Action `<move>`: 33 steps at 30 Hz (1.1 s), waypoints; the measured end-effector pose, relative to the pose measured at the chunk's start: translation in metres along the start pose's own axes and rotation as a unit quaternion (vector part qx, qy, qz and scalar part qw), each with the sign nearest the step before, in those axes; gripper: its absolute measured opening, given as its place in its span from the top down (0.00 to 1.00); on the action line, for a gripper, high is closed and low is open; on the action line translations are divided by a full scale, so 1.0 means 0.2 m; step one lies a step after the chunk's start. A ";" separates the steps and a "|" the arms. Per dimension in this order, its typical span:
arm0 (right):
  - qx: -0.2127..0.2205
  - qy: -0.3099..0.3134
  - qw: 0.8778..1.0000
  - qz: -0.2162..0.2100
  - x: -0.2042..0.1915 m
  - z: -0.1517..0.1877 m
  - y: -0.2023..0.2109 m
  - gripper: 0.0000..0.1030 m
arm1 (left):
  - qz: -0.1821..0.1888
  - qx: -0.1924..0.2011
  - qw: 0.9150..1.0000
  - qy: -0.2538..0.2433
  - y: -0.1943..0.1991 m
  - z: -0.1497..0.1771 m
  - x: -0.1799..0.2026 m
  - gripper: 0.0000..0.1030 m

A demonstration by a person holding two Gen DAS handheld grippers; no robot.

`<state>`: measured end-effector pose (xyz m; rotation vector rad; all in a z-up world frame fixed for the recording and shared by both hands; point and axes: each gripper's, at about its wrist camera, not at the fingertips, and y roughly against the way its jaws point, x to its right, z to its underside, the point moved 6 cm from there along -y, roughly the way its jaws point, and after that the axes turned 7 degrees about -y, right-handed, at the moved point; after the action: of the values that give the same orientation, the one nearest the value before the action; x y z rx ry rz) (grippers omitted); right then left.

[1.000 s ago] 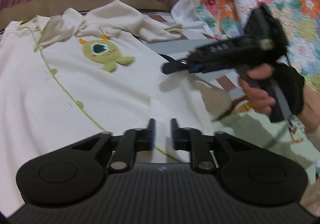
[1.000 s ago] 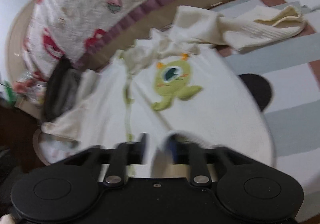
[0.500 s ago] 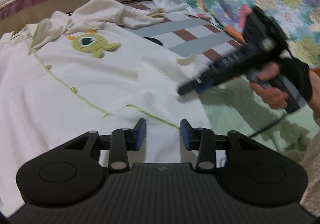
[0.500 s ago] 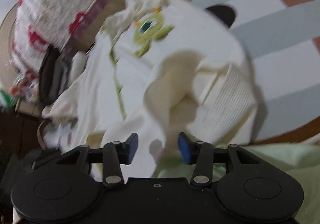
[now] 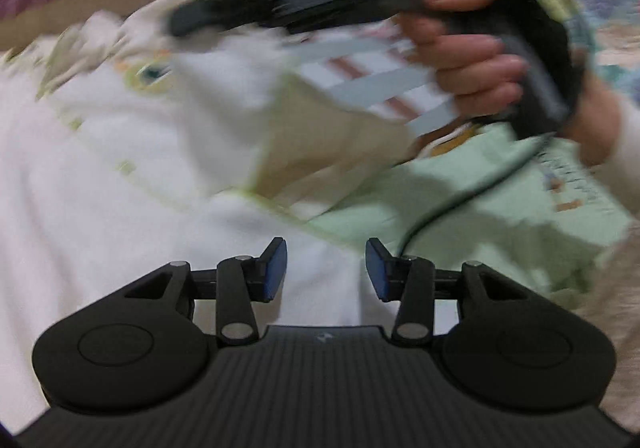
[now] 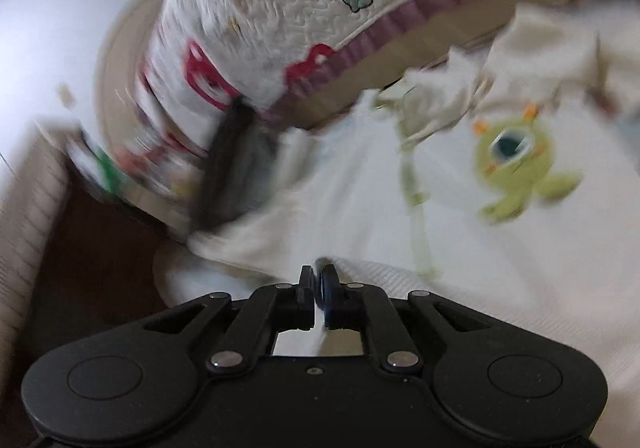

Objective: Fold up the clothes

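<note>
A cream child's top [image 5: 100, 175] with a green one-eyed monster patch [image 6: 516, 163] and green piping lies spread on the bed. My left gripper [image 5: 326, 268] is open and empty just above the top's lower hem. My right gripper [image 6: 319, 280] is shut on a fold of the cream top and carries it across the garment. In the left wrist view the right gripper [image 5: 192, 17] shows blurred at the upper middle, with the lifted flap [image 5: 320, 127] hanging under it.
A quilted white cover with red prints and a purple band [image 6: 280, 7] rises behind the top. A striped sheet [image 5: 372, 83] and a pale green cloth [image 5: 480, 215] lie to the right. A dark object [image 6: 228, 163] sits at the bed's left edge.
My right gripper has shut on the top's right edge and swung it up and leftward over the garment. My left gripper has opened wider and stayed near the hem.
</note>
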<state>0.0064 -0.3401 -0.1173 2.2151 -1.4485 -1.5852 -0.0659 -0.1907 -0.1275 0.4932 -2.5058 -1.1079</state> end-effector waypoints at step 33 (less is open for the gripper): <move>0.038 -0.044 0.991 -0.117 0.01 0.01 0.05 0.89 | 0.013 0.022 0.992 0.126 0.04 0.00 -0.16 0.55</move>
<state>-0.0013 -0.3460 -0.1156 2.4677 -1.3320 -1.7432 -0.0381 -0.1719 -0.1274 0.5727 -2.3131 -0.9180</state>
